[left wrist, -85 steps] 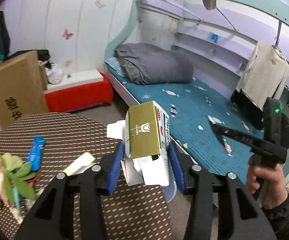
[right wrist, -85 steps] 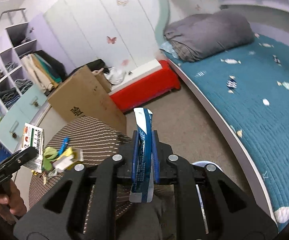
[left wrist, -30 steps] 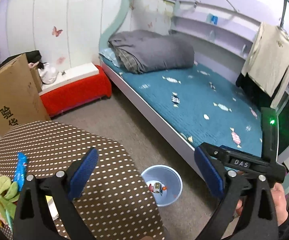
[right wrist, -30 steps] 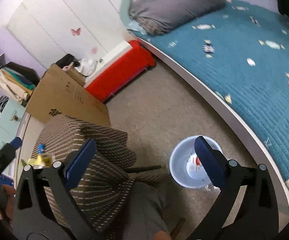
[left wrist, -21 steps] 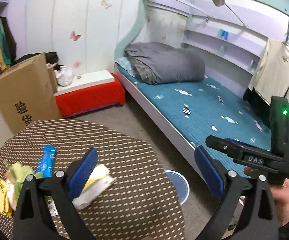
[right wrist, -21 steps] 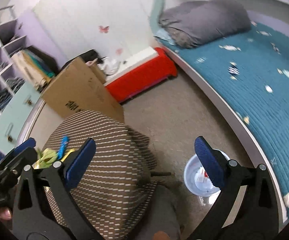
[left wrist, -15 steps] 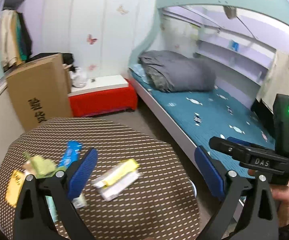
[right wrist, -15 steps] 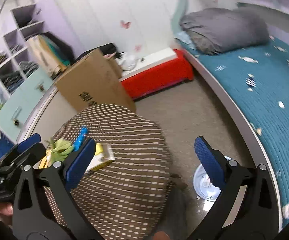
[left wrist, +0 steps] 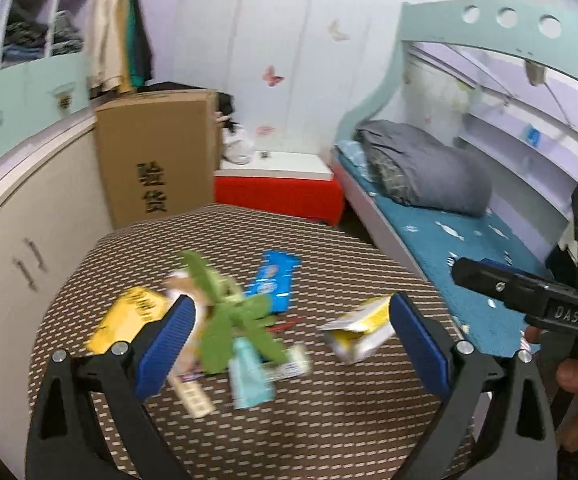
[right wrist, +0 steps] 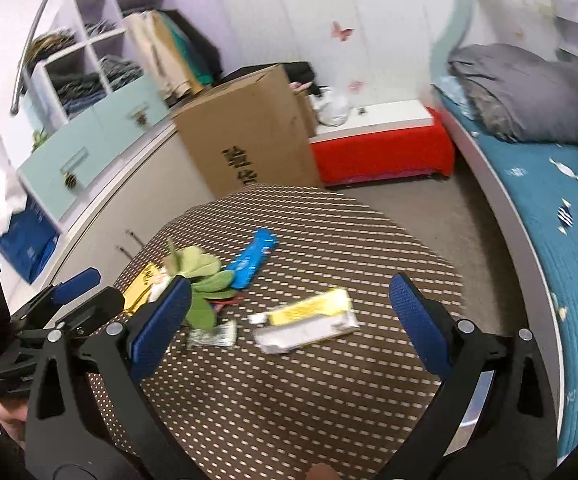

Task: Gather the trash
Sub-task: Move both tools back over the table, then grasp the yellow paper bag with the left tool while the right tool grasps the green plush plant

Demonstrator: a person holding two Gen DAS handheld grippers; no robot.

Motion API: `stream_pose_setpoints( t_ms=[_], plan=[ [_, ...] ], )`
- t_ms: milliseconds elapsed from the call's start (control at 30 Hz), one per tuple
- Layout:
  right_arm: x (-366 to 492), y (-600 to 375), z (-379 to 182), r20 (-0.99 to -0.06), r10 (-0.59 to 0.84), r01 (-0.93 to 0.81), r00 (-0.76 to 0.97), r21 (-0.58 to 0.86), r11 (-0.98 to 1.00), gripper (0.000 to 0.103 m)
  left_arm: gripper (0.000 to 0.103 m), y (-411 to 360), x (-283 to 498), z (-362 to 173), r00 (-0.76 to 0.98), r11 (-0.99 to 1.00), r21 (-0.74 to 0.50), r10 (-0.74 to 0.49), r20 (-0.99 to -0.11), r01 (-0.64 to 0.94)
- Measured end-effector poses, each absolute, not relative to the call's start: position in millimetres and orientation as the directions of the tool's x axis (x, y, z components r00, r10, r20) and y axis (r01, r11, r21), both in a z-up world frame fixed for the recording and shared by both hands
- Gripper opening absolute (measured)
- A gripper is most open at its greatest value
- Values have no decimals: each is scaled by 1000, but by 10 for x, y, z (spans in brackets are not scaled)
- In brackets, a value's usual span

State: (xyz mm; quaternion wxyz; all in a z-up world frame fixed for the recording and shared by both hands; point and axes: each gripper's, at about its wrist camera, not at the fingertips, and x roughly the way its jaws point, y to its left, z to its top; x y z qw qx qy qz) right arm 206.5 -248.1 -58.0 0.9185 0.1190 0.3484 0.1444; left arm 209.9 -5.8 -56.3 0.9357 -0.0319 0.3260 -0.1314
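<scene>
The left gripper [left wrist: 289,344] had its blue-padded fingers [left wrist: 165,344] spread wide and held nothing; the right gripper [right wrist: 287,326] was likewise wide apart and empty. Both hung above the round counter with the brown dotted cloth [right wrist: 329,400], where the trash lay. Between the left fingers sat a green leafy scrap [left wrist: 229,312] over a pale teal wrapper [left wrist: 249,376], with a yellow packet [left wrist: 129,316] beside the left pad. A flattened yellow-and-white carton [right wrist: 309,320] lay between the right fingers, and a blue snack wrapper [right wrist: 251,258] lay further back. This looked like the approach for another pick-up. The next move would call for lowering each gripper over one piece and closing on it; the flat carton seemed to need an edge grip
</scene>
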Motion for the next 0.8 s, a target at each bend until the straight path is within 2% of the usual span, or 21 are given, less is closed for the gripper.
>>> stream_pose_setpoints(
  t_ms=[367,800],
  plan=[
    [2370,-1869,-795,-650,412,-276,639,307,911,97,95,877,2279,-932,750,995,-91,-88,-656,37],
    [2765,-1264,-1144,-711,466,-363,526,307,880,96,95,1130,2785,-1480,665,997,-19,-65,-744,77]
  ],
)
